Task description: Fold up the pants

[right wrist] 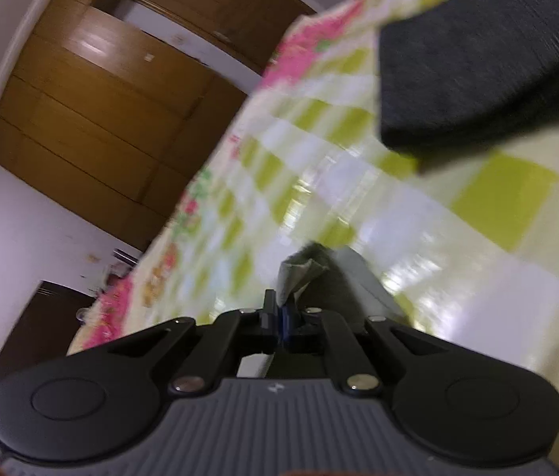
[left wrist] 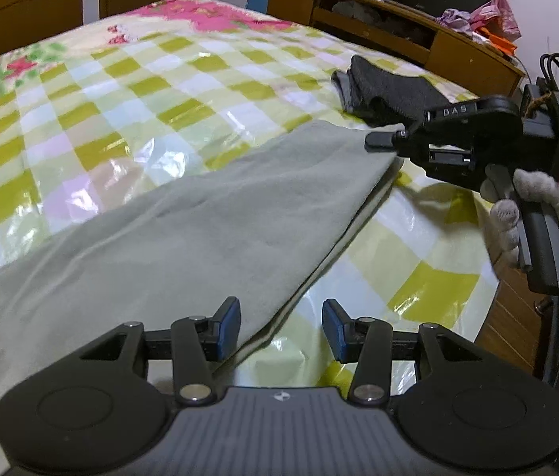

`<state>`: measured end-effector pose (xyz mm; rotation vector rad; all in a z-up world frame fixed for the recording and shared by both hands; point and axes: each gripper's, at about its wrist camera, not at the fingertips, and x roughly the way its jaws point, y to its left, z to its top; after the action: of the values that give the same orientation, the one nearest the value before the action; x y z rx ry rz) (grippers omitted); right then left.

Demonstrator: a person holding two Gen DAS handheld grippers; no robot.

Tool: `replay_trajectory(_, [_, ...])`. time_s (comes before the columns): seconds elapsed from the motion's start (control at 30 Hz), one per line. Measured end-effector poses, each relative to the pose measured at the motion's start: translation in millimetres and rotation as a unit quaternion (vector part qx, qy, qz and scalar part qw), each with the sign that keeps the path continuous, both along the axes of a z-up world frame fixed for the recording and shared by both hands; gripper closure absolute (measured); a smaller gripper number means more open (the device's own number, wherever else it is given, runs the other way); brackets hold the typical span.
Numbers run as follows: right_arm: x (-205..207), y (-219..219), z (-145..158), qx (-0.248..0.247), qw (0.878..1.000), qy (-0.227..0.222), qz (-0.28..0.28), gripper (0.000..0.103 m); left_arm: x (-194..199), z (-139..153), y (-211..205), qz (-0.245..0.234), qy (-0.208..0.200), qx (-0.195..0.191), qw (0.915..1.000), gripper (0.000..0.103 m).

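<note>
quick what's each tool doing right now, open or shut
Left tool: open, holding nothing, over the edge of the grey pants.
Right tool: shut on the pants' corner.

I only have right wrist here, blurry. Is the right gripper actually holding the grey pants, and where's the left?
Observer: Yes. The right gripper is shut on the far corner of the light grey-green fabric pants.
Operator: Left?
Observer: The left gripper is open, its blue pads straddling the pants' near edge and gripping nothing.
Operator: That dark thing ahead?
Observer: A dark grey knit garment, lying beyond the pants on the green checked plastic bed cover.
</note>
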<state>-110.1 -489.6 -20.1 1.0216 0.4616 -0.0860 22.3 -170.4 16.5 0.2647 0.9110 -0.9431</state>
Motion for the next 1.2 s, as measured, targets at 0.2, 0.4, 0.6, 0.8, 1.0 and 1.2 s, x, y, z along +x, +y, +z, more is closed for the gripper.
replay_trajectory(0.2, [-1.2, -3.2, -15.4, 0.019, 1.0, 0.017, -0.007, 0.099, -0.3, 2.2, -1.3, 0.0, 0.0, -0.003, 1.0, 0.046])
replay_trajectory(0.4, [-7.4, -11.3, 5.9, 0.032, 0.999, -0.031, -0.008, 0.1, -4.5, 15.0, -7.5, -0.014, -0.006, -0.023, 0.9996, 0.046])
replay_trajectory(0.6, [-10.5, -18.9, -14.9, 0.049, 0.998, 0.026, -0.014, 0.099, -6.3, -2.6, -8.5, -0.013, 0.009, -0.007, 0.9998, 0.046])
replay_trajectory(0.8, [-24.1, -10.0, -3.5, 0.049, 0.998, 0.043, 0.0, 0.093, -11.3, 0.0, 15.2, 0.006, 0.012, -0.02, 0.9997, 0.046])
replay_trajectory(1.0, [-13.5, -1.0, -22.1, 0.082, 0.995, 0.062, 0.002, 0.084, -14.4, 1.2, 27.3, 0.018, 0.012, -0.031, 0.9993, 0.046])
replay_trajectory(1.2, [6.4, 7.9, -33.0, 0.09, 0.994, 0.054, 0.0, 0.08, -14.5, 3.9, 30.8, 0.025, 0.005, -0.039, 0.9989, 0.045])
